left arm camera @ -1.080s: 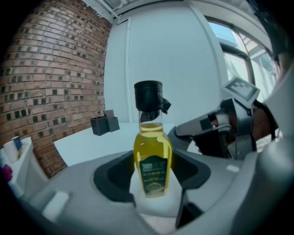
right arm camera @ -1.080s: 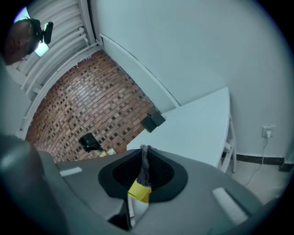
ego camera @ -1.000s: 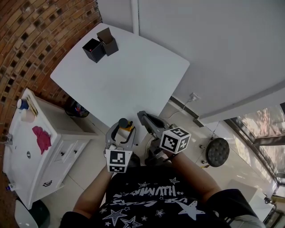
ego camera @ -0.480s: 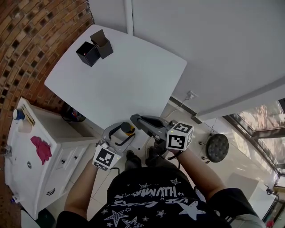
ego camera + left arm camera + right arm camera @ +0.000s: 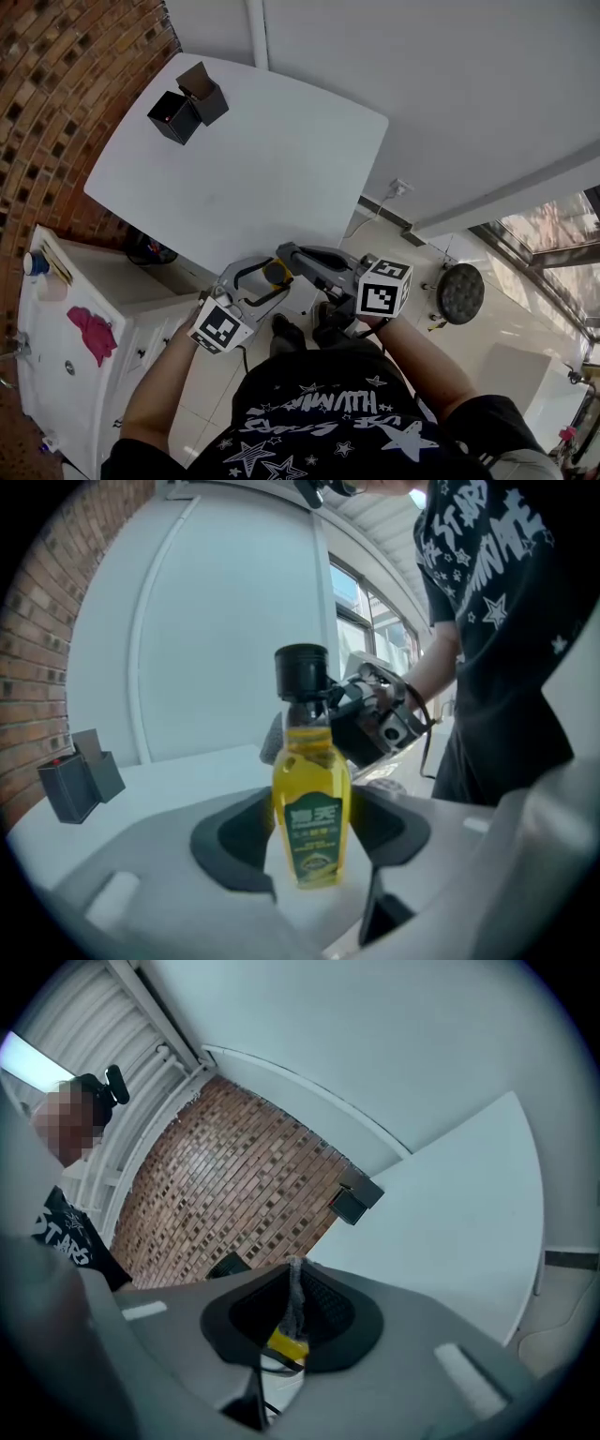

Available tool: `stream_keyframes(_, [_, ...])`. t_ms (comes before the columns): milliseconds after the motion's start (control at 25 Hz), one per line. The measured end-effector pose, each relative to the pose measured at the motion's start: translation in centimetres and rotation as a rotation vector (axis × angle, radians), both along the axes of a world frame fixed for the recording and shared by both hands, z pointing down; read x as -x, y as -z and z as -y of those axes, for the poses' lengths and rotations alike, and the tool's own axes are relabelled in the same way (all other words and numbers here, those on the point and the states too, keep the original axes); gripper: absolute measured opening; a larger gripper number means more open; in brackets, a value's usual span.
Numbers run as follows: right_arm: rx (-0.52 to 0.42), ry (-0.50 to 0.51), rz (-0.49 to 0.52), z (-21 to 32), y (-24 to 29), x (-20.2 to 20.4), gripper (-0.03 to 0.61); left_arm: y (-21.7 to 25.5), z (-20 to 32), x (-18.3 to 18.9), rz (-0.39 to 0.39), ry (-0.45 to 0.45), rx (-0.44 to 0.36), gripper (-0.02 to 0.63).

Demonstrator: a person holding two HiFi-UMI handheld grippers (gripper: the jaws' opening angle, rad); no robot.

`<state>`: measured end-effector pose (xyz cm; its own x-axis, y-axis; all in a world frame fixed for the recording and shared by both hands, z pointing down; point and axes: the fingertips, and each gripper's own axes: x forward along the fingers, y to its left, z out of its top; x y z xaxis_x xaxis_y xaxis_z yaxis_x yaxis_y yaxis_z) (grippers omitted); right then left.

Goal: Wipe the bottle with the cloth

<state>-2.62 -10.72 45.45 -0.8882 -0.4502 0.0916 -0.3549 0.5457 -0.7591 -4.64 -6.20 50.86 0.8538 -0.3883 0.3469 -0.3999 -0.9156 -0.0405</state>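
Observation:
A yellow oil bottle point(image 5: 310, 808) with a black cap point(image 5: 301, 672) stands between the pads of my left gripper point(image 5: 309, 832), which is shut on its body. In the head view the bottle point(image 5: 276, 272) is held over the floor just off the table's near edge, in my left gripper point(image 5: 267, 278). My right gripper point(image 5: 289, 254) reaches in from the right, its tips at the bottle's top. Its jaws point(image 5: 292, 1290) are shut on a thin, fuzzy grey-white strip of cloth point(image 5: 292, 1283). The bottle's yellow point(image 5: 285, 1345) shows just below them.
A white table point(image 5: 253, 159) lies ahead with two black open boxes point(image 5: 186, 103) at its far left corner. A white cabinet point(image 5: 56, 309) with a pink rag point(image 5: 94, 330) stands at the left by the brick wall. A round stool point(image 5: 457, 292) is on the floor at the right.
My left gripper has turned in place, its marker cube swinging left and the bottle tipping towards the right gripper. The right gripper has risen slightly, and its tips now sit at the bottle.

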Motion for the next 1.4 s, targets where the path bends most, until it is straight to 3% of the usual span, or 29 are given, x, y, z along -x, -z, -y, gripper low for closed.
stream_keyframes(160, [0.028, -0.055, 0.017, -0.1, -0.2, -0.5, 0.037, -0.1, 0.0, -0.2, -0.002, -0.009, -0.024, 0.250])
stream_keyframes(480, [0.087, -0.126, 0.053, -0.3, -0.7, -0.9, 0.037, -1.5, 0.1, -0.4, 0.080, 0.038, -0.045, 0.262])
stream_keyframes(720, [0.102, -0.118, 0.045, -0.2, -1.6, -1.0, 0.037, -1.6, 0.1, 0.9, 0.056, 0.160, -0.006, 0.264])
stream_keyframes(960, [0.163, -0.124, 0.021, -0.4, -4.5, -1.1, 0.037, -0.2, -1.0, 2.5, -0.039, 0.338, 0.066, 0.264])
stream_keyframes(1120, [0.184, -0.110, -0.007, -0.5, -6.3, -1.0, 0.037, 0.1, -2.0, 3.0, -0.055, 0.426, 0.084, 0.264])
stream_keyframes(1400, [0.189, -0.069, -0.097, -0.4, -8.6, -0.4, 0.037, 0.8, -3.0, 1.4, -0.034, 0.493, 0.089, 0.264])
